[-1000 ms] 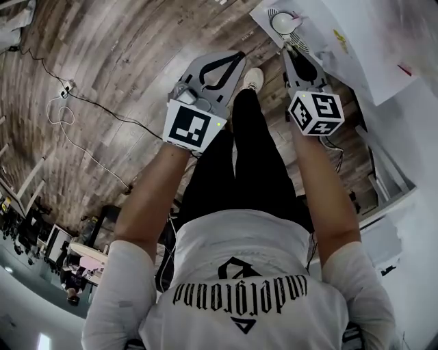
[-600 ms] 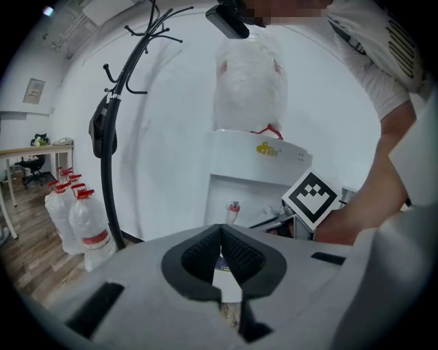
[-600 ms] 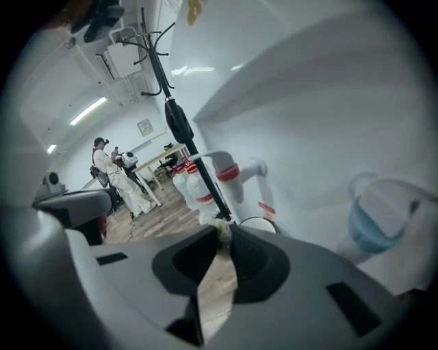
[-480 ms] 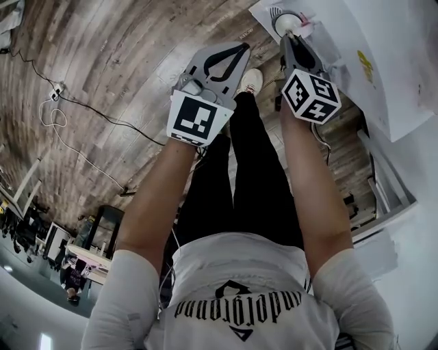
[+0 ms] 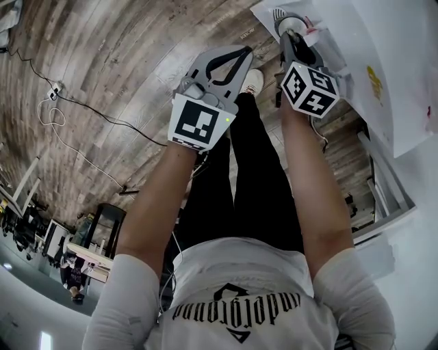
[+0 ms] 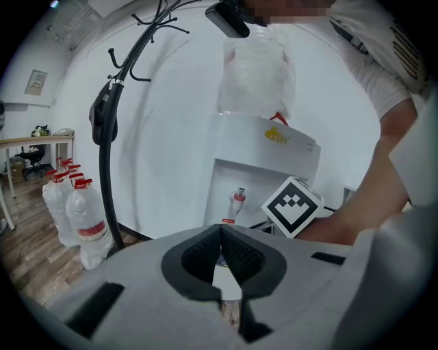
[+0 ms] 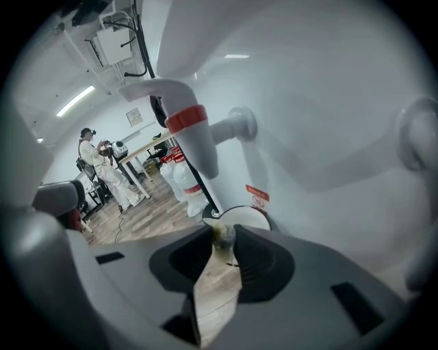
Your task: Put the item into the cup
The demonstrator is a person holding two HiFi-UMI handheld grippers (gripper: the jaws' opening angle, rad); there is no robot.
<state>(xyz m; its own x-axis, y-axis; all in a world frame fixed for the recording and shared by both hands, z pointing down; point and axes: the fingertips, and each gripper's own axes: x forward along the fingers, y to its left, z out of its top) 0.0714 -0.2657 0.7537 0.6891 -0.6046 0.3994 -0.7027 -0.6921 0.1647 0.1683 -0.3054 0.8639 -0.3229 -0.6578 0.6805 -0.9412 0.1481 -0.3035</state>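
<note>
A white cup [image 7: 241, 214] stands in the water dispenser's bay under the tap with the red band [image 7: 191, 133]; in the head view the cup [image 5: 286, 20] shows at the top. My right gripper [image 7: 223, 236] hangs just above the cup's near rim. A small yellowish item [image 7: 222, 232] sits pinched between its tips, and the jaws are opening. In the head view the right gripper [image 5: 287, 35] reaches to the cup. My left gripper [image 6: 220, 229] is shut with nothing in it and is held in the air to the left [image 5: 243, 49].
The white water dispenser [image 5: 383, 48] fills the right side; the left gripper view shows its front [image 6: 260, 164] with a tap [image 6: 237, 202]. Water bottles [image 6: 75, 219] and a black coat stand [image 6: 109, 137] stand to its left. A person [image 7: 102, 164] stands far back on the wooden floor [image 5: 102, 61].
The right gripper has moved forward, closer to the cup at the dispenser. The left gripper has risen slightly and stays shut.
</note>
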